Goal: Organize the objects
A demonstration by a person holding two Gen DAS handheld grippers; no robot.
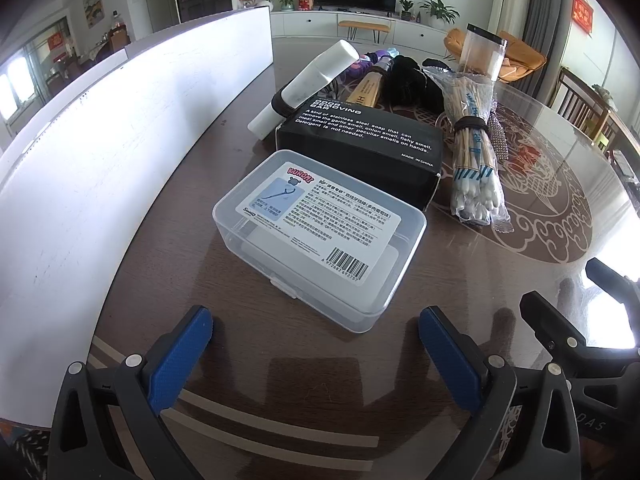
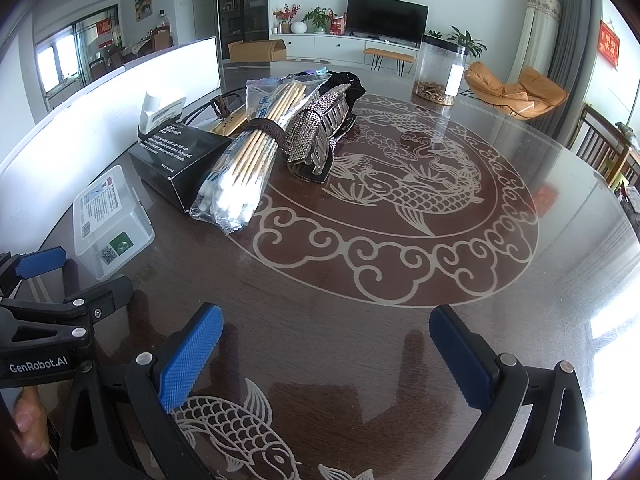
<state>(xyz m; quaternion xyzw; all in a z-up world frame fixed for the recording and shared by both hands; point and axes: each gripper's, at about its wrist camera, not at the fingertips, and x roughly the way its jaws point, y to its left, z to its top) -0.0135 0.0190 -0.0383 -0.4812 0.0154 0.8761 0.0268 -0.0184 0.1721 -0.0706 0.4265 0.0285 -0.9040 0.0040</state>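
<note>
Both grippers, left (image 1: 316, 344) and right (image 2: 326, 344), gape empty; clear box (image 1: 320, 232) sits just ahead.

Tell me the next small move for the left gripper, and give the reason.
Probably ease the left gripper forward so its open jaws straddle the clear plastic box. The box lies directly ahead, nearest of the items, lid shut, and apart from the fingers. The right gripper is open too, with only bare table between its fingers.
</note>
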